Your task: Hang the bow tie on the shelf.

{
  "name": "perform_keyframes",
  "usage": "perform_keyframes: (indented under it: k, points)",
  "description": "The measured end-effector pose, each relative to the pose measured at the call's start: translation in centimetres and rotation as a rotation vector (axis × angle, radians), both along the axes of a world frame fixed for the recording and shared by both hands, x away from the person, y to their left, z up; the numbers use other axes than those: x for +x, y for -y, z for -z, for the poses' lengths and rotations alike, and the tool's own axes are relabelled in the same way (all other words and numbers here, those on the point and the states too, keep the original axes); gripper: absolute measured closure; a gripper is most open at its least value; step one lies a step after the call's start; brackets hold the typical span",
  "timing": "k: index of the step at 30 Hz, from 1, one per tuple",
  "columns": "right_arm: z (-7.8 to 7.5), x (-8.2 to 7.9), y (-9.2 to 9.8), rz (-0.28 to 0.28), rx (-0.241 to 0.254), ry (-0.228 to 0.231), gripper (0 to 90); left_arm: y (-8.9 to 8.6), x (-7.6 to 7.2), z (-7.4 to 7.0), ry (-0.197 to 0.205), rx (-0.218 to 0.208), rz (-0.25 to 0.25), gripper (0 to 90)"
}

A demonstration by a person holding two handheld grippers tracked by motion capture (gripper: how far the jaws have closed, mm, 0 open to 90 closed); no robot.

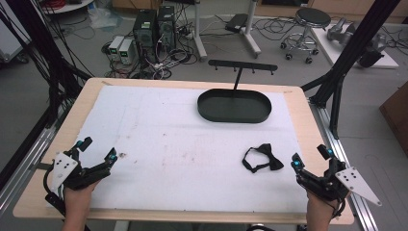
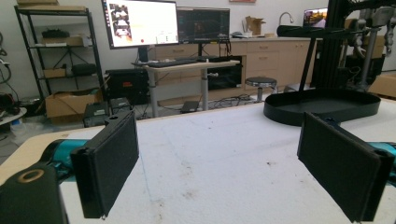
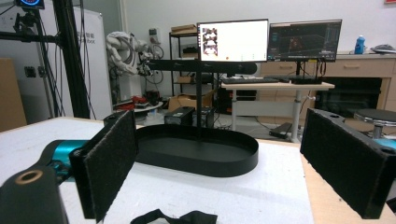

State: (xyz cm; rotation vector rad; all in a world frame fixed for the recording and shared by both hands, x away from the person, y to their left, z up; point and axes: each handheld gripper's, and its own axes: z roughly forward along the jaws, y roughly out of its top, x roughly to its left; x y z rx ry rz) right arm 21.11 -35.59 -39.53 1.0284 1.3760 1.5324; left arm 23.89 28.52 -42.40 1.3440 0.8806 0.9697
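Observation:
A black bow tie (image 1: pixel 262 159) with its strap looped lies on the white mat (image 1: pixel 183 144) at the right, its top edge low in the right gripper view (image 3: pixel 175 217). A black oval tray (image 1: pixel 234 106) with an upright hanger stand (image 1: pixel 242 66) sits at the far middle; it appears in both gripper views (image 2: pixel 322 105) (image 3: pixel 196 151). My left gripper (image 1: pixel 98 150) rests open at the near left edge, nothing between its pads (image 2: pixel 109 163). My right gripper (image 1: pixel 310 158) is open at the near right, just right of the bow tie, pads (image 3: pixel 112 161) apart.
The wooden table edge (image 1: pixel 308 115) borders the mat. Black frame posts (image 1: pixel 337 91) stand at the right and left corners. Beyond the table are computers, cables, a stool (image 1: pixel 308 29) and desks with monitors (image 2: pixel 140 23).

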Motion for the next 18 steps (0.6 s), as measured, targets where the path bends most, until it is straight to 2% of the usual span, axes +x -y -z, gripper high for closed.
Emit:
perform_keyframes:
  k: [9,13,18]
  points:
    - [0.40,0.15,0.28,0.008,0.009,-0.016,10.4,-0.06,-0.01,-0.12,0.013,0.005,-0.005,13.1]
    - [0.24,0.15,0.27,0.005,-0.001,-0.016,10.4,0.05,0.05,-0.08,0.008,0.006,-0.002,13.1]
    - [0.31,0.42,-0.05,0.001,-0.040,-0.049,10.4,0.20,0.05,-0.18,0.012,0.013,0.004,13.1]
